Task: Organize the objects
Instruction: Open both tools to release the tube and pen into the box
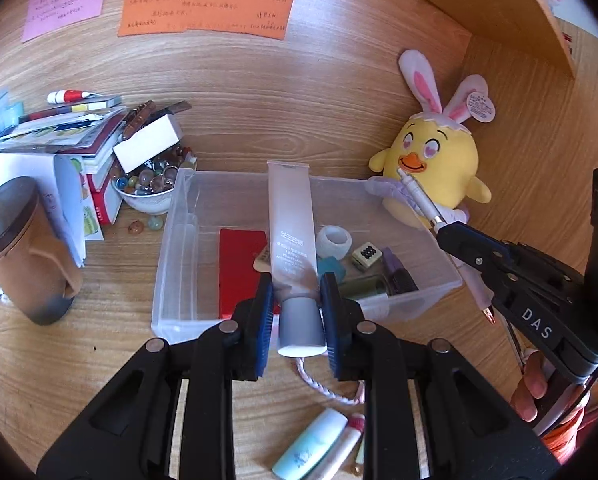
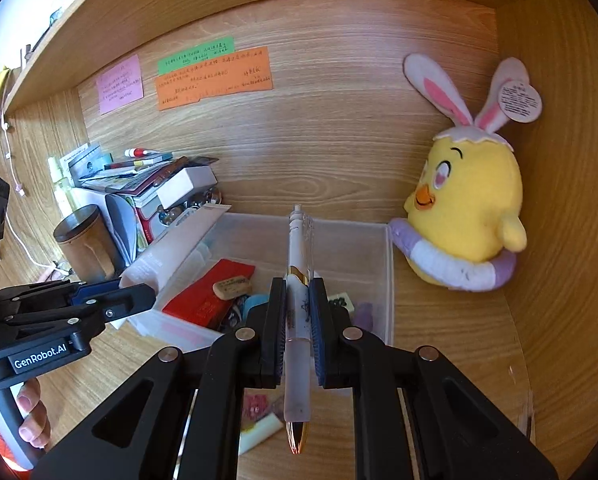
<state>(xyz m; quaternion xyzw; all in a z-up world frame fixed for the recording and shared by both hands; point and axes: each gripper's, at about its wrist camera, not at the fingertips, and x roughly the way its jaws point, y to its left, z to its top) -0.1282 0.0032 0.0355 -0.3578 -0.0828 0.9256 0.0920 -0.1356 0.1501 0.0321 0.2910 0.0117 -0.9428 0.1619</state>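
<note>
clearly both claws are loaded. the left gripper (image 1: 297, 304) is closed on a cosmetic tube (image 1: 291, 224), pads pinching it at the shoulder just above the grey cap (image 1: 301, 330), with the crimped end pointing away over the clear plastic bin (image 1: 167, 264). the right gripper (image 2: 297, 320) is closed on a white click pen (image 2: 297, 280), gripped across the barrel near the gold band, clicker end forward over the same bin and the gold tip toward the camera.

the tube looks light and soft-walled: squeezed mid-body it would buckle or ooze, so the stiff shoulder by the cap is the sensible hold, as here. its glossy skin may slide between the pads if tilted steeply. the pen is light, rigid and round, likely to roll or pivot in a two-point pinch; the frosted grip sleeve nearer the tip would probably give more friction.

the left wrist view shows the bin's contents well: a red booklet (image 1: 241, 264), a white ring-shaped thing (image 1: 334, 242), a die (image 1: 366, 255) and a dark bottle, perhaps nail polish. it also shows loose tubes on the desk near the camera and a bowl of polished stones (image 1: 147, 184). the right wrist view hides most of that behind the pen, but alone reveals an eraser (image 2: 231, 287) lying on the booklet and the plush chick (image 2: 471, 208) standing just beside the bin's far right corner.
</note>
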